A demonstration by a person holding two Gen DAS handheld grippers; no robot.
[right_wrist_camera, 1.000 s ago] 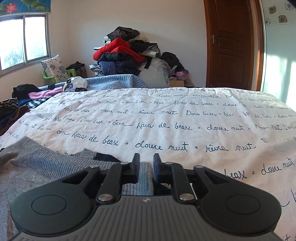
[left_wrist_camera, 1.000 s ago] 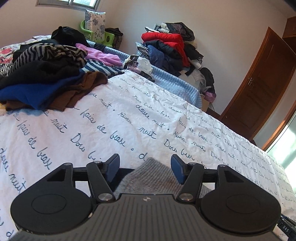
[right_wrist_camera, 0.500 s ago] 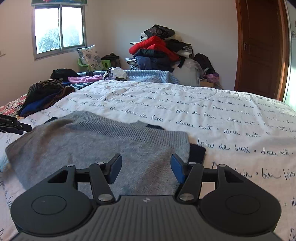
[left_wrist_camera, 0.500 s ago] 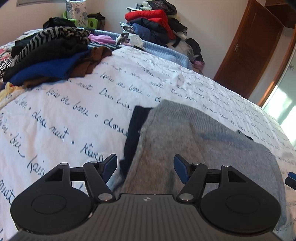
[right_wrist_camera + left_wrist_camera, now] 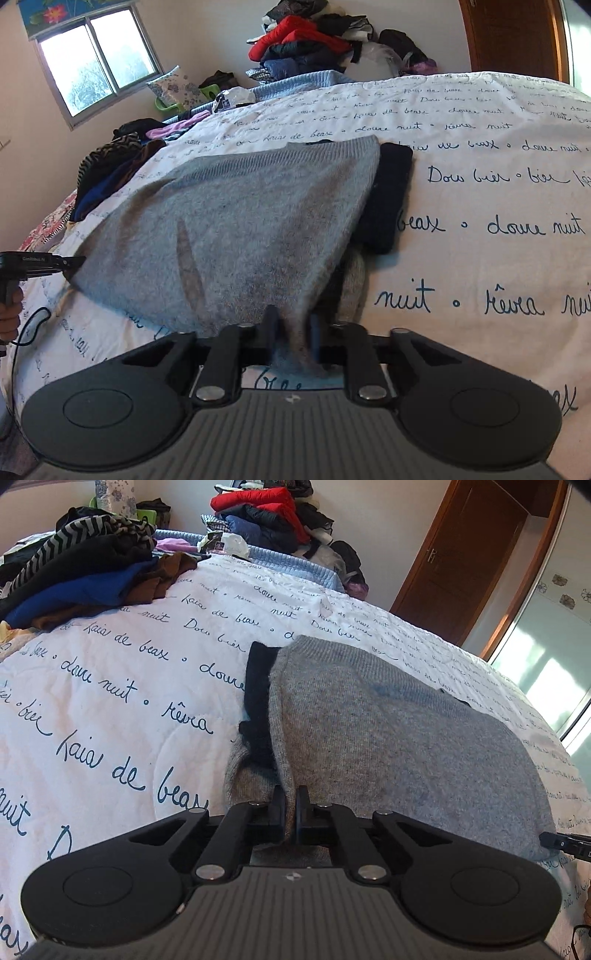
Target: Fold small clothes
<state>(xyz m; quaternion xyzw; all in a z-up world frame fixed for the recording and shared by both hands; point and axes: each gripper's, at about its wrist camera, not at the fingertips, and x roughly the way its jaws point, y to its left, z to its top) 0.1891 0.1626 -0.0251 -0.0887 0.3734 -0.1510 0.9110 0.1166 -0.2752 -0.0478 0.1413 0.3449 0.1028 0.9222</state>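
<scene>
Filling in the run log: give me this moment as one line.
left gripper: shut on grey sweater | right gripper: shut on grey sweater | jaws just closed | sweater on bed quilt

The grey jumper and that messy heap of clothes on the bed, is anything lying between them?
No. In the left wrist view, only bare printed bedspread lies between the grey jumper and the heap of clothes; the right wrist view agrees.

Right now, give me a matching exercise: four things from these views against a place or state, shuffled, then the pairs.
Things:
1. grey sweater
2. left claw
3. red jacket
4. window

Places or states:
A. on the far clothes heap
B. spread on the bedspread
C. left wall
D. shut on grey knit

Pairs: 1-B, 2-D, 3-A, 4-C
</scene>
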